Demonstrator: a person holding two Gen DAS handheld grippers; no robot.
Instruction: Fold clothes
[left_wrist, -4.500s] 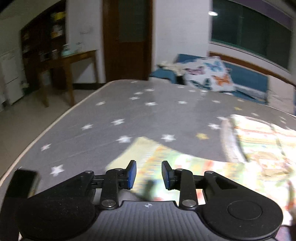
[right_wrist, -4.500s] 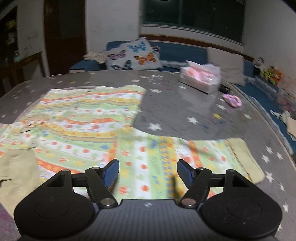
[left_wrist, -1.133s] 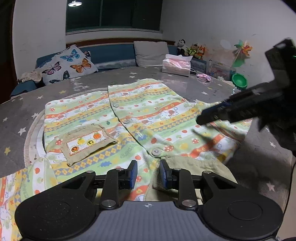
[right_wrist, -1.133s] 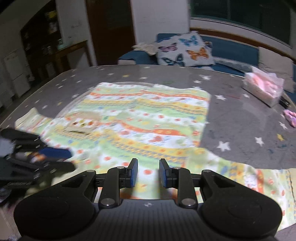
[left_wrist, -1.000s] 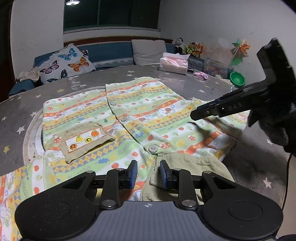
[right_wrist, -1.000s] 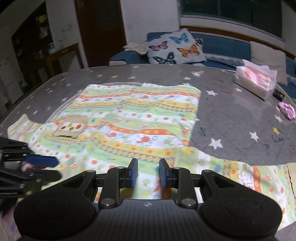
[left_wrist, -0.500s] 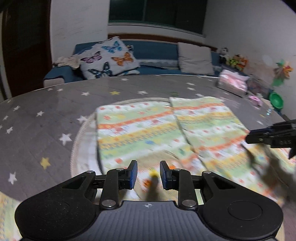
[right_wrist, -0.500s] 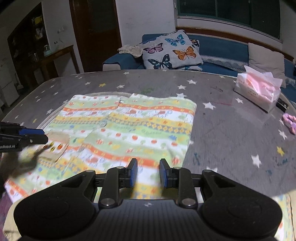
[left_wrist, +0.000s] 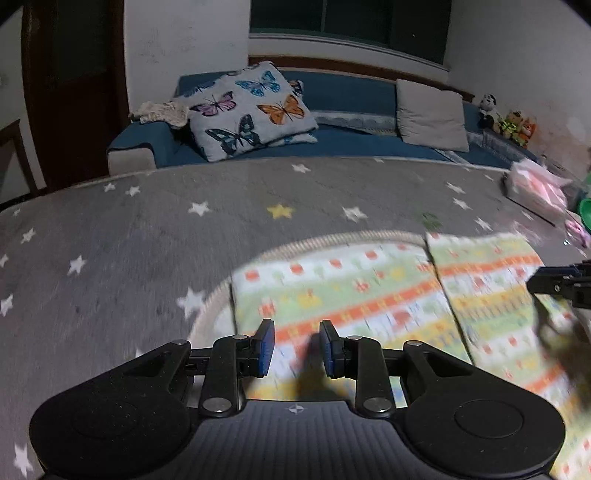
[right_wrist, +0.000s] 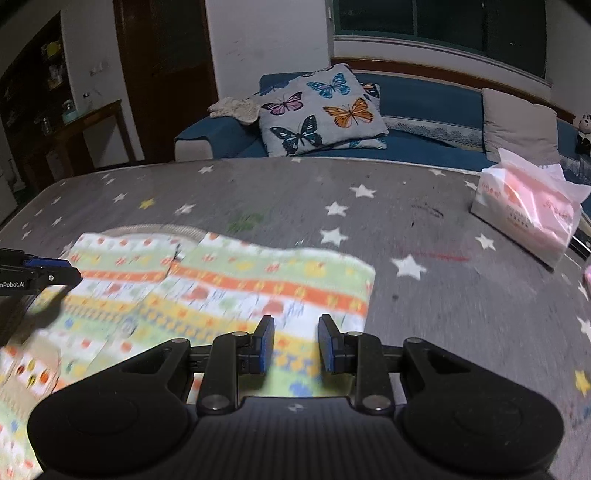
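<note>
1. Left gripper (left_wrist: 296, 347): low over the striped garment (left_wrist: 369, 295), pointed toward the sofa-side edge of the star-print table cover (left_wrist: 147, 240). Jaws part-open, a narrow gap, nothing between them that I can see.
2. Right gripper (right_wrist: 296, 343): same attitude, low over the garment's right edge. Jaws part-open by about the same gap, empty – cloth visible below, not pinched.
3. Each gripper shows in the other's view: the right one at the right edge of the left camera, the left one at the left edge of the right camera, both over the garment.
4. Garment lies spread flat on the cover, front panels meeting along a centre seam, its top edge toward the sofa. Pocket patch (right_wrist: 33, 373) at lower left of the right view.
5. Versus 0.5 s ago – both cameras sit further forward and closer to the garment's top edge; less cloth is in view ahead of the fingers. Jaw gaps unchanged. Both views are motion-blurred.
6. Tissue pack (right_wrist: 528, 214) sits near the cover's right edge, well apart from the garment.
</note>
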